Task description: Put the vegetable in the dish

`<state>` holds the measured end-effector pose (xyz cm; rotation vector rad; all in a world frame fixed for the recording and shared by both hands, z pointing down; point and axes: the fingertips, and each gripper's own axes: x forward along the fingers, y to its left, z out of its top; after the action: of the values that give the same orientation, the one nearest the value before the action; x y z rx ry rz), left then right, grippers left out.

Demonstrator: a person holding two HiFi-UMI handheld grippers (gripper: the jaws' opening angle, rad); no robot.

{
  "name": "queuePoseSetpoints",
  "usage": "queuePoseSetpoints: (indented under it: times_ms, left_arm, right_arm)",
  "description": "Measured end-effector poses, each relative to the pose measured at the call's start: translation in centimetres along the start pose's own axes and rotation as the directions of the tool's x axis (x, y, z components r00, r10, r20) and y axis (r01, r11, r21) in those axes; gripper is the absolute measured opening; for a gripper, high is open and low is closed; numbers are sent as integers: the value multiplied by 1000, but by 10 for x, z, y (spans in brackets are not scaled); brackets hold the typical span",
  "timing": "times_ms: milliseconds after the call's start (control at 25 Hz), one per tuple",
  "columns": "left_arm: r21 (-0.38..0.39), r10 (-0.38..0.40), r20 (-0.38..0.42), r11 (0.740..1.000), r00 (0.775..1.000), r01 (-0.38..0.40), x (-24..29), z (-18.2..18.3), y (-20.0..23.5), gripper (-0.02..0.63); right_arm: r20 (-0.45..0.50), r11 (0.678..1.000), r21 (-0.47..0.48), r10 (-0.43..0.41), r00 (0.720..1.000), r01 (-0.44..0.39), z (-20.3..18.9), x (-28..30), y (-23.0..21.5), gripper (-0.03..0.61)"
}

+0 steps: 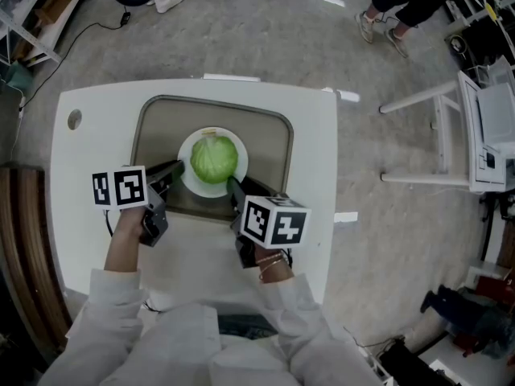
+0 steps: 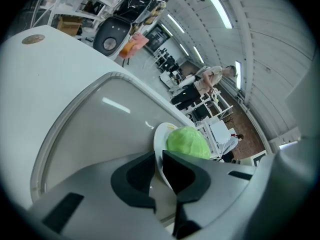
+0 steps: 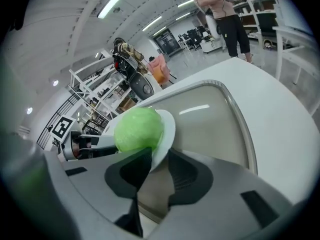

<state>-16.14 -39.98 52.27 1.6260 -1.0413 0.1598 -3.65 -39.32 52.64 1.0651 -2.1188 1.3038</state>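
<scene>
A green cabbage [image 1: 213, 159] lies on a white plate [image 1: 187, 177] inside the grey tray [image 1: 273, 127] sunk into the white table [image 1: 88, 151]. My left gripper [image 1: 177, 170] is at the plate's left edge. In the left gripper view the jaws [image 2: 159, 159] are shut on the plate rim [image 2: 158, 136], with the cabbage [image 2: 187, 143] just beyond. My right gripper [image 1: 233, 186] is at the plate's near right edge. In the right gripper view the plate rim [image 3: 168, 126] stands between its jaws [image 3: 159, 156] with a gap beside it. The cabbage [image 3: 138, 129] sits above the left jaw.
A small round hole [image 1: 74, 119] marks the table's far left corner. A white metal stand [image 1: 451, 135] is on the floor to the right. A person's feet [image 1: 378, 24] are at the far right, and a cable [image 1: 80, 34] runs at the far left.
</scene>
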Motion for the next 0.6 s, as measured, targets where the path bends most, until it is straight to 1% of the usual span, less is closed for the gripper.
queuePoseSetpoints:
  times_ms: [200, 360, 600]
  left_arm:
    - [24, 6, -19, 1000, 1000, -5, 0, -4, 1, 41]
    - [39, 11, -28, 999, 1000, -10, 0, -4, 1, 43]
    - [37, 11, -31, 999, 999, -9, 0, -5, 0, 43]
  right_arm:
    - [-45, 999, -44, -30, 999, 28, -3, 0, -1, 97]
    - [-82, 997, -73, -31, 996, 25, -3, 1, -1, 100]
    - [-104, 992, -125, -45, 994, 32, -4, -1, -1, 107]
